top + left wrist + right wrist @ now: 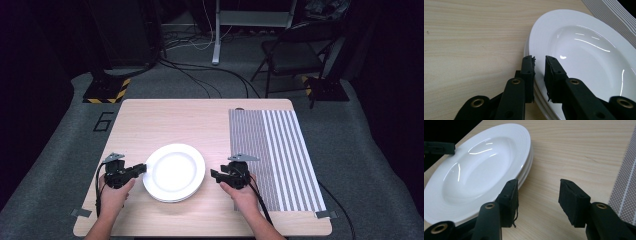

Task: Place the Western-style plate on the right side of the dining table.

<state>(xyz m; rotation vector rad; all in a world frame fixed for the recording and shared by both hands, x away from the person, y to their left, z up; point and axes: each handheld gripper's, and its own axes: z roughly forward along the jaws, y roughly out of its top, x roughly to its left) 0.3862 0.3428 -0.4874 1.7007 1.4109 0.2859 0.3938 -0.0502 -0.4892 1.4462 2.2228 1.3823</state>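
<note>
A stack of white plates (174, 171) (586, 50) (479, 165) lies on the front middle of the wooden table (165, 120). My left gripper (142, 168) (539, 65) is at the stack's left rim. Its jaws are drawn close together, with the top plate's rim in the narrow gap between them. In the right gripper view one of its jaws rests on the far rim. My right gripper (215, 175) (537, 195) stands open just right of the stack. One jaw is beside the plates' edge, the other over bare wood, and nothing is between them.
A grey and white striped mat (280, 155) (624, 185) covers the table's right side, close to the right hand. Beyond the table stand a folding chair (292, 52) and equipment stands, with cables on the floor. Bare wood lies behind the plates.
</note>
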